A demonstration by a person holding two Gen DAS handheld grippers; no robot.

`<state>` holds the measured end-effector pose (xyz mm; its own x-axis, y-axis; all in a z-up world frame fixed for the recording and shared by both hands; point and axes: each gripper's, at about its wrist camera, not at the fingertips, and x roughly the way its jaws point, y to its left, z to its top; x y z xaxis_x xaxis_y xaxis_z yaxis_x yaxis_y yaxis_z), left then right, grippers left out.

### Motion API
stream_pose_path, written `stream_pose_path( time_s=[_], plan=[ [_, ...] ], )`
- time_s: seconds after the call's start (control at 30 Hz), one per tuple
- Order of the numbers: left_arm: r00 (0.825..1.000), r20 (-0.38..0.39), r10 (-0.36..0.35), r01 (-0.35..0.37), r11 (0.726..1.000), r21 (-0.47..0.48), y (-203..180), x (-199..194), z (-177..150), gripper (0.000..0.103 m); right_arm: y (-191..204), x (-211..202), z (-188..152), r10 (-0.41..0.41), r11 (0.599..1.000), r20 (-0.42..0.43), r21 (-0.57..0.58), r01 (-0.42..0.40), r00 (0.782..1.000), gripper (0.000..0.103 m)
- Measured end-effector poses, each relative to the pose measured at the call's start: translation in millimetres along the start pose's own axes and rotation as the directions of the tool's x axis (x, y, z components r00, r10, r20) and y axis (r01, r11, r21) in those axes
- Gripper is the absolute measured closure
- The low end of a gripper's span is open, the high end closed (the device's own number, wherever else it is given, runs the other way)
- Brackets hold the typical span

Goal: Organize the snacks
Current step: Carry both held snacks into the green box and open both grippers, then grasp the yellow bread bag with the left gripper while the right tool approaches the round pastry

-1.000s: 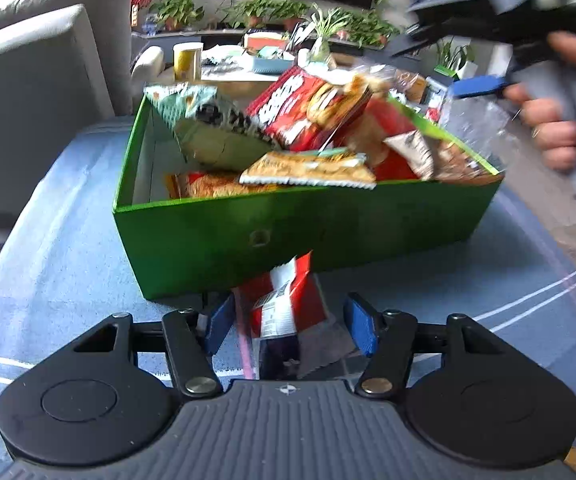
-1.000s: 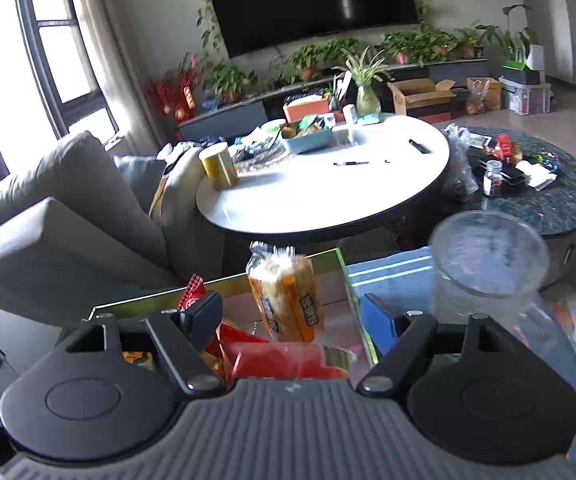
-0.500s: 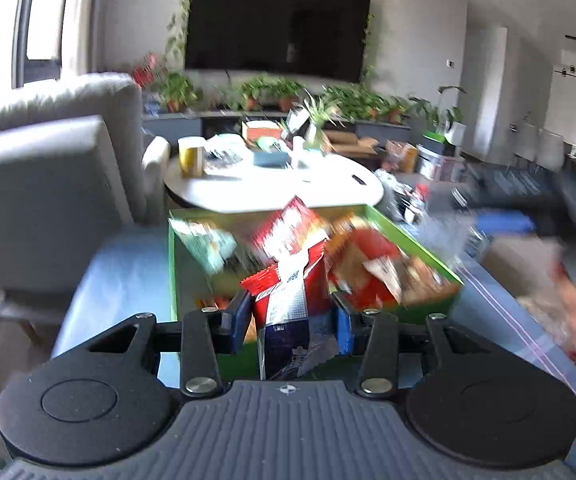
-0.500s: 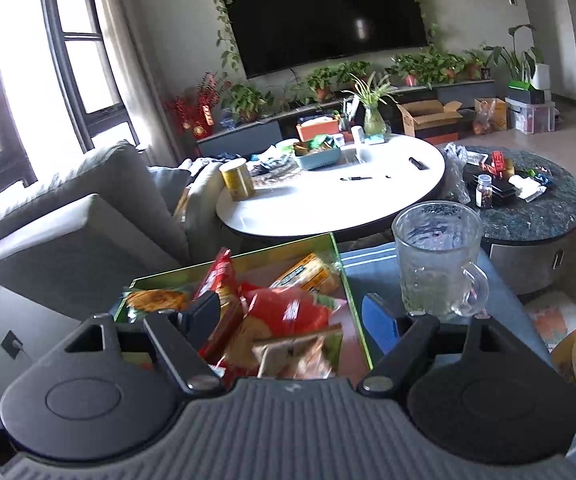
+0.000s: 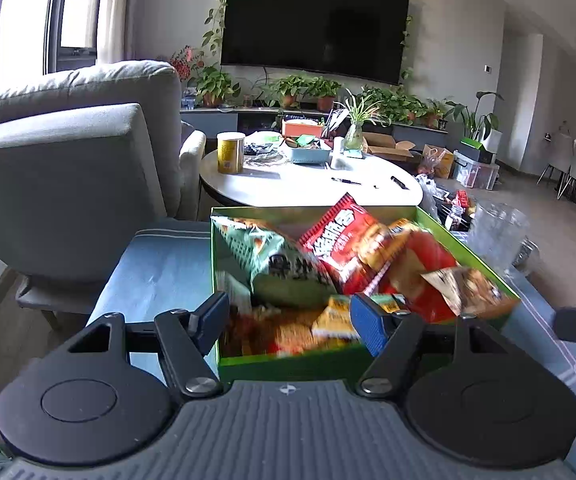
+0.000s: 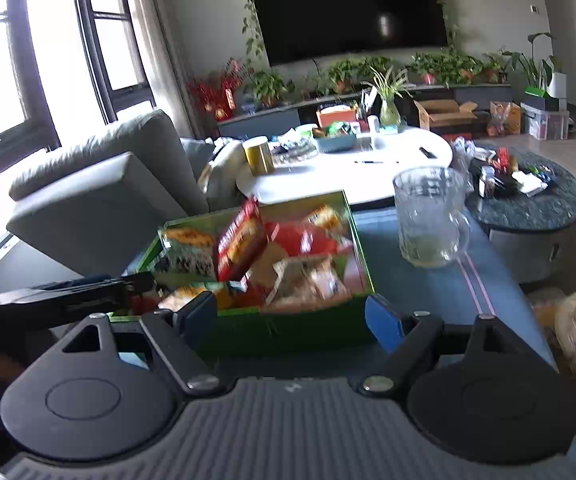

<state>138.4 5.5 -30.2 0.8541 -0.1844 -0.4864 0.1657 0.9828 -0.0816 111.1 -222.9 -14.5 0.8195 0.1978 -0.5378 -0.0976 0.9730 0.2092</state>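
Note:
A green box point(image 5: 288, 364) point(image 6: 288, 320) on a blue cloth holds several snack packets. A red packet point(image 5: 340, 240) point(image 6: 239, 240) stands up in its middle, and a pale green packet point(image 5: 279, 264) lies at its left. My left gripper point(image 5: 290, 322) is open and empty, above the box's near edge. My right gripper point(image 6: 292, 316) is open and empty, in front of the box's near right part. The left gripper's arm shows at the left of the right wrist view point(image 6: 67, 292).
A glass mug point(image 6: 428, 216) point(image 5: 496, 232) stands on the blue cloth point(image 5: 155, 272) right of the box. A grey armchair point(image 5: 67, 184) is to the left. A white round table point(image 5: 308, 184) with clutter stands behind. A dark round table point(image 6: 528, 204) is at the right.
My left gripper held a red and white packet, rose over the box, and now is open and empty. My right gripper has drawn back from the box, still open.

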Motion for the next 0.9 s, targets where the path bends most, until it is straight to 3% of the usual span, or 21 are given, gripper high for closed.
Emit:
stream_pose_path(
  time_s=[0.2,0.37,0.57,0.73,0.8,0.87,0.9],
  plan=[
    [0.997,-0.041,-0.066,0.066,0.998,-0.007,-8.9,-31.8,-20.4,0.036,2.3,-9.5,-18.3,0.003,1.0,-0.033,0.016,-0.002,0.999,0.01],
    [0.976,-0.113,-0.187,0.19,0.982,0.019,-32.6,-54.4,-44.4,0.035,3.9,-31.4,-24.0,-0.009,1.0,-0.014,0.028,0.01,1.0,0.01],
    [0.912,-0.231,-0.34,0.369,0.925,0.095,-79.8,-75.3,-82.7,0.034,4.7,-60.8,-24.5,-0.015,0.999,0.033,0.042,0.014,0.999,0.01],
    [0.826,-0.348,-0.443,0.517,0.841,0.157,-119.0,-81.7,-110.8,0.033,7.8,-76.8,-24.7,-0.009,1.0,0.062,0.02,0.007,0.998,0.01],
    [0.815,-0.378,-0.439,0.522,0.839,0.153,-129.5,-76.7,-120.5,0.034,8.1,-80.5,-26.9,-0.001,1.0,0.067,0.012,0.0,0.998,0.01],
    [0.82,-0.39,-0.418,0.509,0.845,0.163,-135.7,-71.6,-127.6,0.052,6.6,-79.9,-29.7,0.005,1.0,0.062,0.006,-0.005,0.998,0.01],
    [0.841,-0.367,-0.398,0.489,0.85,0.197,-138.5,-73.4,-129.4,0.067,5.3,-79.0,-31.6,0.002,1.0,0.055,0.006,-0.003,0.998,0.01]
  ],
)
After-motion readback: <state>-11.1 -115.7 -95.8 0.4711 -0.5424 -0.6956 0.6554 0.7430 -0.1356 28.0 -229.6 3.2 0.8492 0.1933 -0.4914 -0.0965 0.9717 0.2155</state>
